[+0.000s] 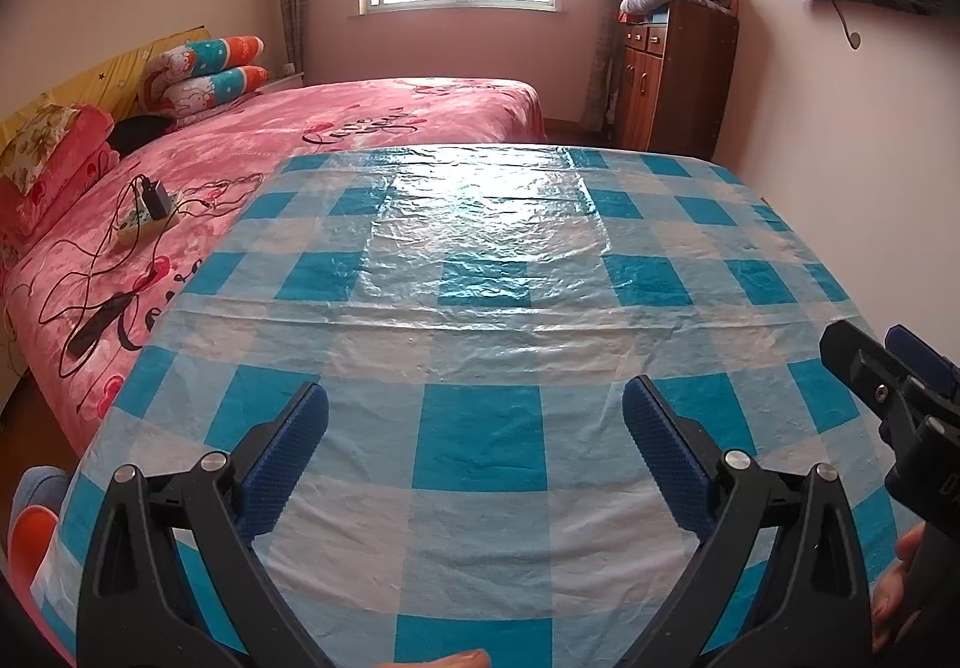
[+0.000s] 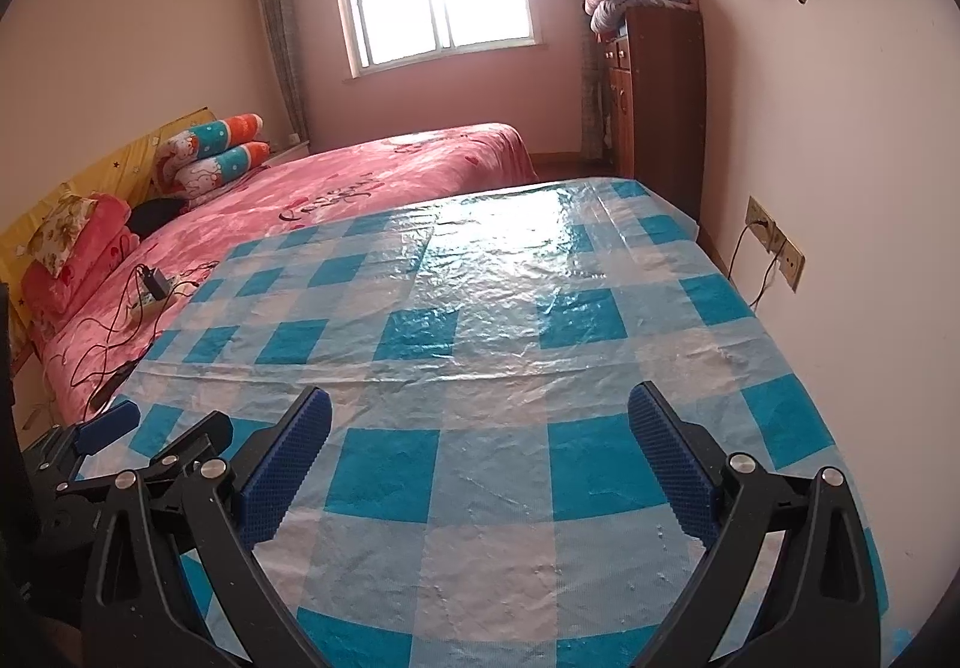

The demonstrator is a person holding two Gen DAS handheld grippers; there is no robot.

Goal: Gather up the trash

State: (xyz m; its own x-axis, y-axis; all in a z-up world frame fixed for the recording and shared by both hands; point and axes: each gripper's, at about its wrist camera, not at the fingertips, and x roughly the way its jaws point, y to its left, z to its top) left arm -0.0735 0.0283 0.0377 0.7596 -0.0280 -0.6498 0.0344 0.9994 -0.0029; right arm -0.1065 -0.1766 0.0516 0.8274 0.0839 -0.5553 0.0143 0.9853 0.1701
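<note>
We hold both tools over a table covered with a blue-and-white checked plastic cloth (image 1: 480, 260). In the left wrist view the left gripper (image 1: 474, 458) sits low in the frame with its jaws set wide apart and nothing between the blue ribbed pads (image 1: 288, 464). In the right wrist view the right gripper (image 2: 480, 464) stands the same way: jaws spread, nothing held. Each tool also appears at the edge of the other's frame.

We find no trash in either view. The cloth carries only wrinkles and window glare across the centre of both frames. At left of frame, on the pink bed (image 1: 336, 128), lie a black charger on a power strip (image 1: 150, 206) and loose black cables (image 1: 84, 296); we judge these to be household items, not waste. The trash therefore lies outside both views, and we cannot say where.

Handling is a judgement only. We expect light, soft, crushable pieces such as paper or wrappers. We would grip such a piece across a raised fold or free edge, since a flat piece on this glossy film will likely slide ahead of the pads. The cloth itself looks thin and could be pinched up with the item.
</note>
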